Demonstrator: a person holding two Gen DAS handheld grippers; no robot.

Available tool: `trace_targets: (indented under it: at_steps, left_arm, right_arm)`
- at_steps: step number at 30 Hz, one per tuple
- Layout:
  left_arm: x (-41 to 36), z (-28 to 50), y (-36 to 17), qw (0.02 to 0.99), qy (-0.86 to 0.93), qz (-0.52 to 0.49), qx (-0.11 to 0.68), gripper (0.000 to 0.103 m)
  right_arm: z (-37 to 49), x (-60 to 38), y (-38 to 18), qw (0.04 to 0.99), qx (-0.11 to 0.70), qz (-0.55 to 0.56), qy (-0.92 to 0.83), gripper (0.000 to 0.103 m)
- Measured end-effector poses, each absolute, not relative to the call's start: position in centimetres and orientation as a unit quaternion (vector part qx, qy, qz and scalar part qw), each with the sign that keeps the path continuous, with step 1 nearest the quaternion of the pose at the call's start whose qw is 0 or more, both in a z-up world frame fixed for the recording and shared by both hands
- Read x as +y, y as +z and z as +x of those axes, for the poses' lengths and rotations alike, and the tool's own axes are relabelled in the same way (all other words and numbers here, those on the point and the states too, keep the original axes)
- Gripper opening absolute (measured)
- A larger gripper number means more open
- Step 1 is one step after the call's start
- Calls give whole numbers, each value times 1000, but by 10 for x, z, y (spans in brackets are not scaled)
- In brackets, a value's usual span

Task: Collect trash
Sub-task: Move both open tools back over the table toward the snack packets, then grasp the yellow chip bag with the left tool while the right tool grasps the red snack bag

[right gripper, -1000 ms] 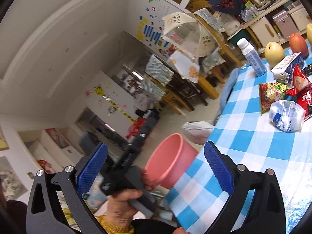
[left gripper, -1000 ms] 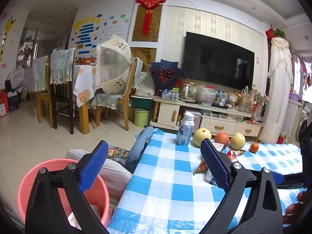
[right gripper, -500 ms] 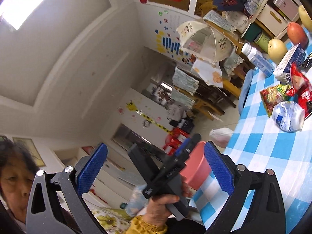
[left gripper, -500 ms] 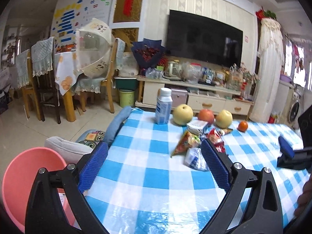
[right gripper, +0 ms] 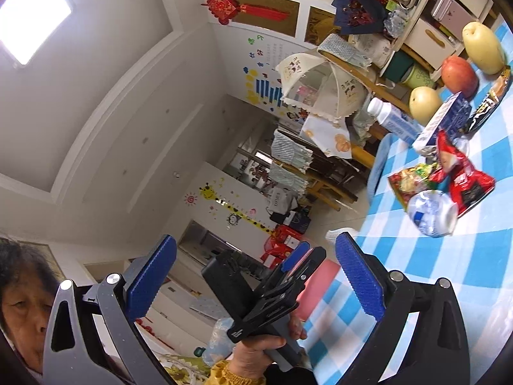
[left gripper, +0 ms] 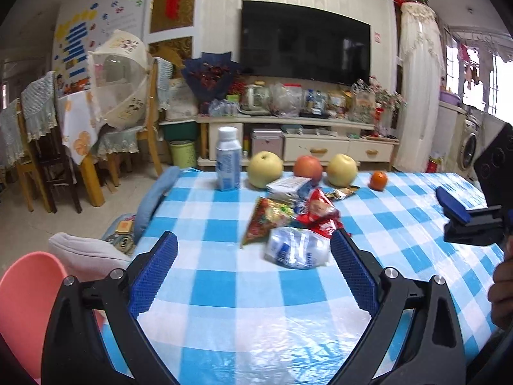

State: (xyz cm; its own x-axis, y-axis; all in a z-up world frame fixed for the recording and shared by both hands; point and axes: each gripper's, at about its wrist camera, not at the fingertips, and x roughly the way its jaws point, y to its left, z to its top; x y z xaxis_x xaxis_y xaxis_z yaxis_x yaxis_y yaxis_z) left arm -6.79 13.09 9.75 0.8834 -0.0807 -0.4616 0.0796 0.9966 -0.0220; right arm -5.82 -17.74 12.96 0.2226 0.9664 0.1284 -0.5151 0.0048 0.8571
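Note:
A pile of trash lies mid-table: a crushed clear plastic bottle (left gripper: 296, 252) (right gripper: 431, 213), a green-red snack bag (left gripper: 266, 221) (right gripper: 410, 183), a red wrapper (left gripper: 320, 211) (right gripper: 465, 186), a small carton (left gripper: 290, 186) (right gripper: 445, 118) and a dark wrapper (left gripper: 341, 192). My left gripper (left gripper: 253, 250) (right gripper: 306, 252) is open and empty, just short of the crushed bottle. The right gripper (right gripper: 256, 250) (left gripper: 461, 218) is open and empty, held above the table's right side and pointing back towards the left one. A pink bin (left gripper: 25, 304) (right gripper: 317, 285) stands by the table's near-left corner.
On the blue checked tablecloth (left gripper: 224, 288), behind the trash, stand a white bottle (left gripper: 228, 160), two pears (left gripper: 265, 173), an apple (left gripper: 307, 166) and an orange (left gripper: 379, 180). A grey cushion (left gripper: 83, 253) lies left of the table. Chairs and a TV cabinet stand beyond.
The left gripper has swung right from the pink bin to over the table, closing on the trash pile. The right gripper has tilted upward. Both stayed open.

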Motion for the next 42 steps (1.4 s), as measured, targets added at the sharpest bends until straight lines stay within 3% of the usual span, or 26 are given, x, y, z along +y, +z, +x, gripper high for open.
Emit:
trace_targets:
  at_steps: [9, 19, 42]
  left_arm:
    - [112, -42, 80, 953, -86, -9, 289, 97]
    - [92, -18, 68, 954, -103, 39, 280, 97]
    - [116, 101, 36, 932, -96, -11, 350, 96]
  right_arm:
    - [-49, -191, 126, 699, 275, 387, 534, 98]
    - [-31, -200, 111, 763, 281, 349, 467, 98]
    - [50, -143, 60, 785, 403, 280, 378, 98]
